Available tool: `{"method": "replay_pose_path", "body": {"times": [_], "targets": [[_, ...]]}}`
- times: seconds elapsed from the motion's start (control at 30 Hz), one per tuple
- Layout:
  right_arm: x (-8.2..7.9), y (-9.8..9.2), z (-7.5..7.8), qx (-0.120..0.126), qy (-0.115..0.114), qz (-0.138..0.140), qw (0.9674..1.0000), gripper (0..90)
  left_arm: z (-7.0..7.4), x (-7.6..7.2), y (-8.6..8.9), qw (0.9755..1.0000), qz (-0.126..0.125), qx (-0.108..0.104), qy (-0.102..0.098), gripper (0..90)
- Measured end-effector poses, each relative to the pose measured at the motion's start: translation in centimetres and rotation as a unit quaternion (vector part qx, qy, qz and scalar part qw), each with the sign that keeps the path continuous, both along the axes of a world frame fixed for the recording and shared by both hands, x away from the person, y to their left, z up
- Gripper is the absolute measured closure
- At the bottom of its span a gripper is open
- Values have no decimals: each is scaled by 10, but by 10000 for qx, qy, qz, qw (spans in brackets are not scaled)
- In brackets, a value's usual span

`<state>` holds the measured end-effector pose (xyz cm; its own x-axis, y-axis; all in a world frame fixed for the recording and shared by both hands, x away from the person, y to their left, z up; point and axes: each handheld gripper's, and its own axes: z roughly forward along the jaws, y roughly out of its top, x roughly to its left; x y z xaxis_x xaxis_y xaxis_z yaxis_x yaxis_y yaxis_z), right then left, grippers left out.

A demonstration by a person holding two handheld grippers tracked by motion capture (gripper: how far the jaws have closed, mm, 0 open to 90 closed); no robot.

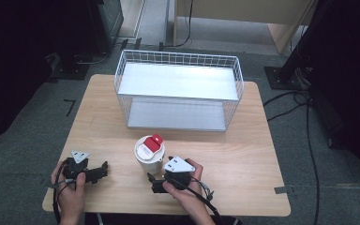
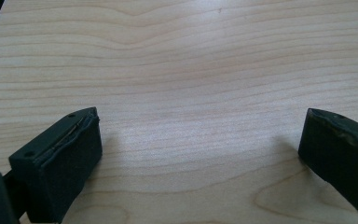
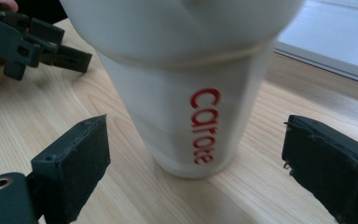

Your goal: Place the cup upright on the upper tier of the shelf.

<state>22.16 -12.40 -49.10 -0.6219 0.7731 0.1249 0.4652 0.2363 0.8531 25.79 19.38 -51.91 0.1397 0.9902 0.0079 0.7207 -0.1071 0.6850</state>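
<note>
White cup (image 1: pixel 149 157) stood upright on table (image 1: pixel 243 154). Right gripper (image 3: pixel 196 158) jaws spread open around cup, untouched; left gripper (image 2: pixel 200 140) jaws open, left of cup.

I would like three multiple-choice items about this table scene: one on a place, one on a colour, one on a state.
1. Where does the cup stand?
A. inside the wire rack
B. on the table, in front of the rack
C. on the floor

2. What colour is the flap on the cup's lid?
A. red
B. blue
C. green

3. How is the right claw?
A. shut on the cup
B. shut, empty
C. open, jaws either side of the cup

Key: 1 B, the cup stands on the wood, nearer than the rack. 2 A, the flap is red. 3 C, gaps show beside both jaws.
</note>
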Motion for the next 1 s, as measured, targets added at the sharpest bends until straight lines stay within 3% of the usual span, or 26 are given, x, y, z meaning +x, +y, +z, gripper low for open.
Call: {"method": "replay_pose_path", "body": {"times": [0.3,0.57,0.77,1.0], "targets": [[10,15,-8,218,5,-171,9996,76,0,0,0,10000,0,0,-2,0],[16,22,-15,606,-243,-334,9973,90,0,0,0,10000,1,0,-2,0],[20,28,-24,532,-152,-463,9974,96,0,0,0,10000,0,1,-1,0],[20,31,-26,366,-235,-486,9979,118,0,0,0,10000,-1,1,0,0]]}}
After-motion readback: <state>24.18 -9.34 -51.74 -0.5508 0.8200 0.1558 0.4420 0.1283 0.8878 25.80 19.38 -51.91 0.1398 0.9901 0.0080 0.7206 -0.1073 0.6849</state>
